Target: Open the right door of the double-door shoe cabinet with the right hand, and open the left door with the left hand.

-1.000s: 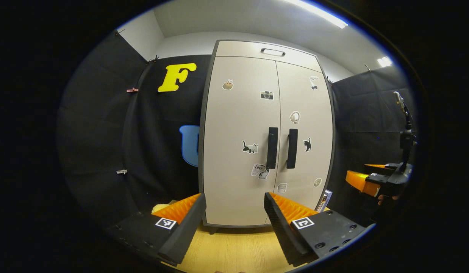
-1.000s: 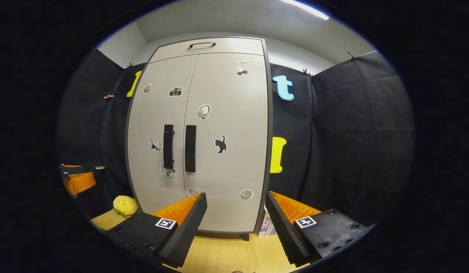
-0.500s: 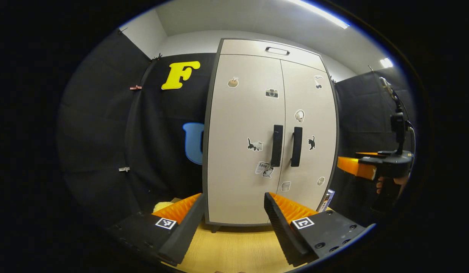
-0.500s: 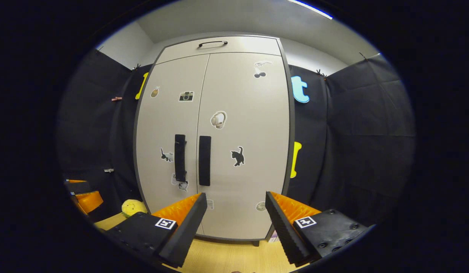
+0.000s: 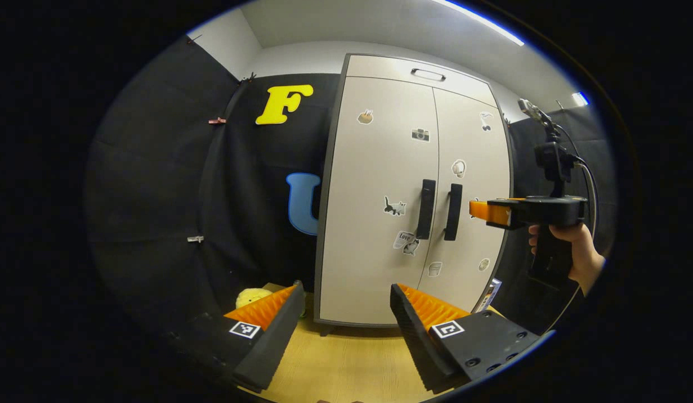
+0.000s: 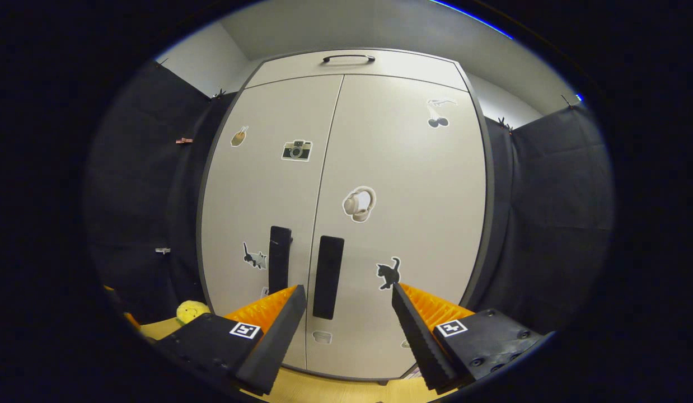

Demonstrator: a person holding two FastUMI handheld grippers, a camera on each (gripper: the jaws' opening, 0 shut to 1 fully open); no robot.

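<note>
the shoe cabinet takes up the centre of the right gripper view, both doors shut. your right hand-held gripper sits at the bottom of that frame, fingers wide apart and gripping nothing, lined up so the right door handle stands just above the gap. your left hand-held gripper, also spread and empty, waits well back at the lower middle, with the left door handle at centre right, likely until its turn.

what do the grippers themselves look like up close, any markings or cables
Each gripper has two ridged, wedge-shaped fingers on black bodies with square black-and-white tags and screw holes. In the left gripper view, the right gripper has a black pistol handle, a mast-mounted black box and a black cable.
</note>
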